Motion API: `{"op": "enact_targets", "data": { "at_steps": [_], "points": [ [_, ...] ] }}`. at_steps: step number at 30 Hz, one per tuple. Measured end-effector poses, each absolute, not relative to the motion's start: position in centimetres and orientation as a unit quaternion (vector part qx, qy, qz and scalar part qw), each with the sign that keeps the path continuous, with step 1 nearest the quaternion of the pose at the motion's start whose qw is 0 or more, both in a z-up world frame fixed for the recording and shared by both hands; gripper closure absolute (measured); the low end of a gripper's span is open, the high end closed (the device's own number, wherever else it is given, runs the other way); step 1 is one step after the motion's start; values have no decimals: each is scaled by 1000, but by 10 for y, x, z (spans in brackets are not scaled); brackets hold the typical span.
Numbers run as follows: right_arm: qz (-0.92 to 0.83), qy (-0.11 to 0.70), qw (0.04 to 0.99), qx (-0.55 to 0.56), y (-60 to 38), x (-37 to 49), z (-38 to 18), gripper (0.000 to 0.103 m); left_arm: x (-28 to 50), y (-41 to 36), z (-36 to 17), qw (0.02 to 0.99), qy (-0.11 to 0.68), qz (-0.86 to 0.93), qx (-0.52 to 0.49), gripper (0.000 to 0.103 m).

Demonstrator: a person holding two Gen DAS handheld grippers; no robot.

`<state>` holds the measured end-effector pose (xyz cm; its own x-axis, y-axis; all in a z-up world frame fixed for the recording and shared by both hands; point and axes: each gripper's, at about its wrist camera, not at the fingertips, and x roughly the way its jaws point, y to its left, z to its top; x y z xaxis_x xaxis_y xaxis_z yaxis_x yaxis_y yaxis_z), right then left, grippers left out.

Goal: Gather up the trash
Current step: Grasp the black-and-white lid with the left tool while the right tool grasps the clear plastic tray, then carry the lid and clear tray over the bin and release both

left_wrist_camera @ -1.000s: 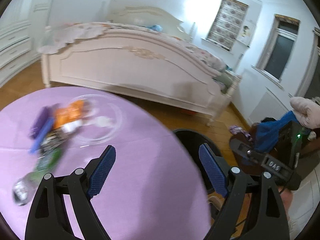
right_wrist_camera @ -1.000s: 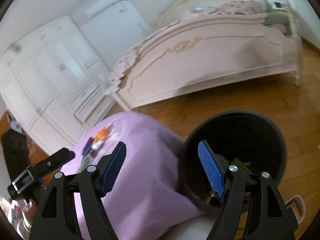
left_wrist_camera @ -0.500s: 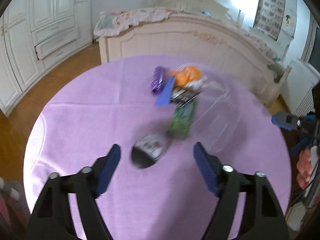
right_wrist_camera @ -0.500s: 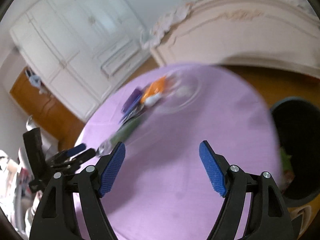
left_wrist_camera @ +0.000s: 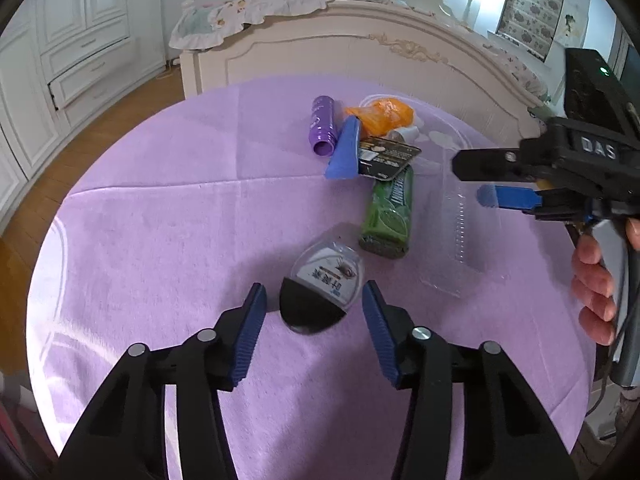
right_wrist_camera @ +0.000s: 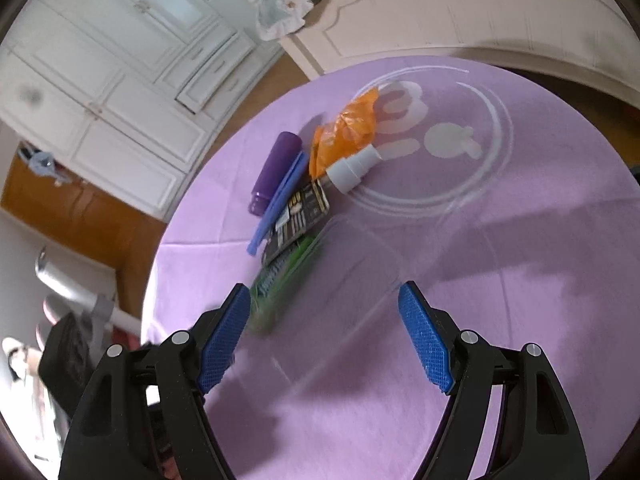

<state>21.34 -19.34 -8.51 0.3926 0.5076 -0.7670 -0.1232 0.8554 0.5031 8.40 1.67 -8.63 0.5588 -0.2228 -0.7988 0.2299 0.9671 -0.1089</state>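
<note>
A: Left hand-held gripper sits low over the counter, which carries a purple cloth. Its jaws have just been closing and now straddle a small black-and-clear packet; a sliver of cloth shows each side, so the pads are not pressing on it.

B: Noted. Right hand-held gripper?

A: Jaws wide apart, nothing held. It hovers over a clear plastic tray lying flat on the cloth; the view is blurred there. In the left view a hand holds its grip.

B: Rest of the trash?

A: Clustered beyond the packet: green wrapper, black card overlapping its far end, blue strip, purple bottle, orange bag, white spray head. A bed stands behind the counter.
</note>
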Motion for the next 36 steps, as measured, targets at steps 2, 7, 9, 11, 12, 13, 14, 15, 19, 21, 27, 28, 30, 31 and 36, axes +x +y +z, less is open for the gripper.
{"op": "enact_targets", "data": {
  "at_steps": [2,7,9,11,12,13,14,15,19,21,27,28,30,31,36],
  "points": [
    [191,521,814,175,-187,220,-86,27,84,17,-87,884,450,-128,7,57],
    [181,531,820,118,-166,231,-95,33,82,20,-87,884,448,-132,0,62],
    [185,520,829,91,-161,225,-95,37,81,24,-86,884,447,-137,-13,62],
    [191,511,835,74,-159,218,-92,44,82,28,-87,883,447,-140,-23,62],
    [193,508,837,69,-160,215,-91,46,83,29,-86,883,446,-141,-27,62],
    [196,504,839,65,-161,212,-90,50,82,31,-85,885,443,-142,-32,62],
    [200,497,842,63,-164,206,-87,52,82,31,-83,887,438,-142,-34,62],
    [204,488,846,67,-169,201,-85,52,79,31,-80,891,429,-144,-35,62],
    [230,445,860,99,-194,176,-70,54,73,26,-71,898,412,-150,-40,63],
    [237,416,870,115,-210,162,-61,54,70,20,-65,900,405,-156,-48,63],
    [214,343,905,134,-250,130,-32,54,60,-12,-34,911,364,-185,-52,63],
    [207,329,911,136,-260,124,-27,54,58,-23,-26,914,354,-193,-50,63],
    [198,313,918,141,-272,118,-19,54,56,-36,-18,915,344,-204,-48,63],
    [190,299,924,144,-283,113,-15,54,55,-47,-13,916,338,-212,-43,63],
    [157,264,939,156,-325,95,-6,54,59,-93,1,915,326,-239,-23,62]
  ]
}}
